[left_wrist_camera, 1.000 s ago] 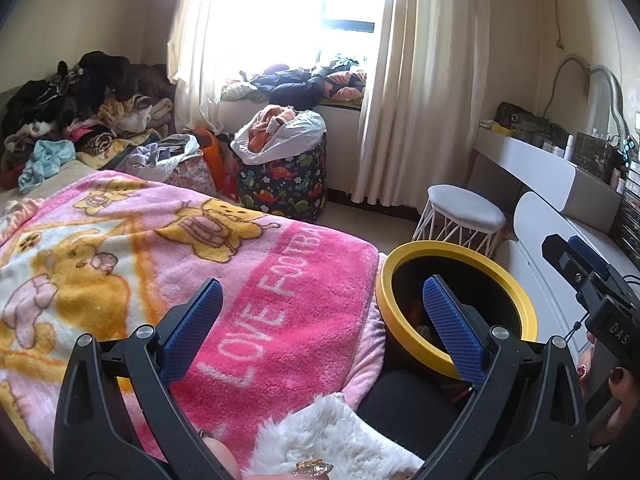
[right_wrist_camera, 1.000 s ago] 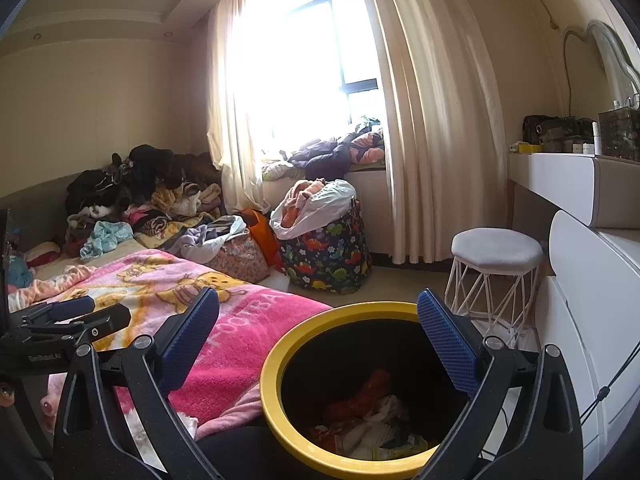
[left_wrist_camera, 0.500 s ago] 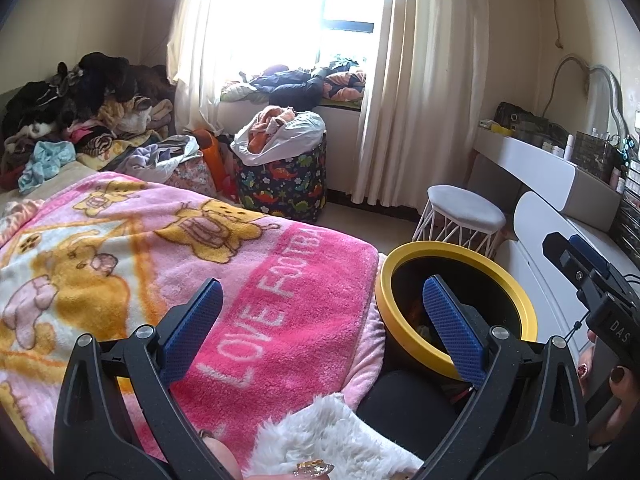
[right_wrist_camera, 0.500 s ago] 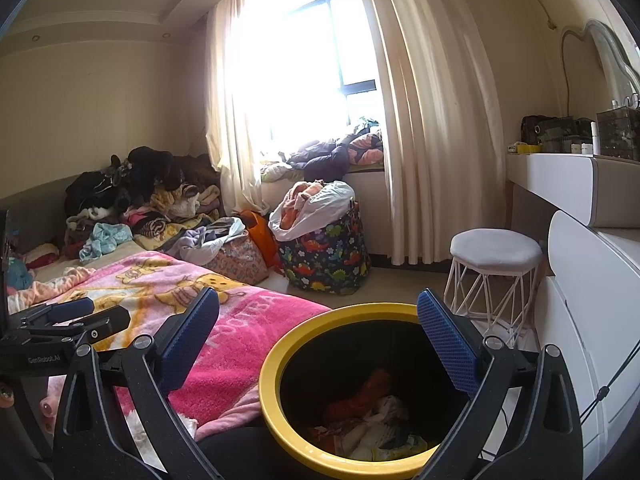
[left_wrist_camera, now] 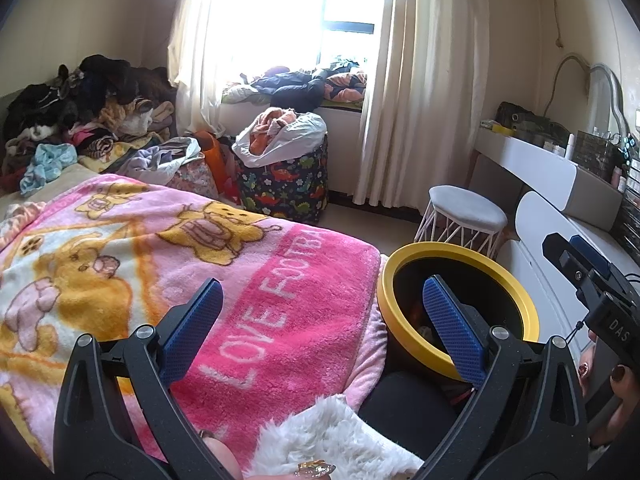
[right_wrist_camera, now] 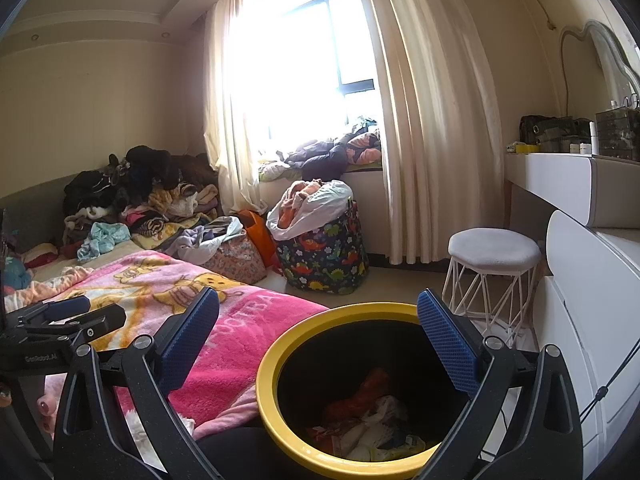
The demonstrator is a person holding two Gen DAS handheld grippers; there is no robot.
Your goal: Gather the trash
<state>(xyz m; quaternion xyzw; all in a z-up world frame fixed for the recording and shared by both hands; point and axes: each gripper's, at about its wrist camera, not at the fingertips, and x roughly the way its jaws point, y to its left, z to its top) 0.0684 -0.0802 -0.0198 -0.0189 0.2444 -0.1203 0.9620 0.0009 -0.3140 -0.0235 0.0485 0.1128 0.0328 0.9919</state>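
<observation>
The pink blanket (left_wrist_camera: pixel 168 264) with its yellow bears and the words "LOVE FOOTBA" covers the bed and fills the left half of the left wrist view, just as it did a second ago; nothing on it has shifted. Beyond it, the heap of clothes (left_wrist_camera: pixel 80 108) against the wall, the dinosaur-print basket (left_wrist_camera: pixel 286 184) under the window and the white stool (right_wrist_camera: pixel 494 256) by the dresser all sit where they were.

The yellow-rimmed bin (right_wrist_camera: pixel 280 344) stands on the floor just beside the bed's edge, between the blanket and the white dresser (right_wrist_camera: pixel 580 280). It is unmoved from the earlier pictures. The trash (right_wrist_camera: pixel 372 420) lies at the bottom of it: crumpled red, white and yellowish wrappers, the same pile as before.

The right gripper (right_wrist_camera: pixel 318 334) hangs above the bin's mouth, jaws spread wide and empty, in the same pose as half a second ago. The left gripper (left_wrist_camera: pixel 320 322) hovers low over the blanket's pink border with the bin rim behind its right finger; it too is released, nothing between its blue pads (left_wrist_camera: pixel 192 332), and has not drifted.

A white fluffy cuff (left_wrist_camera: pixel 320 440) shows at the bottom of the left view, unchanged.
</observation>
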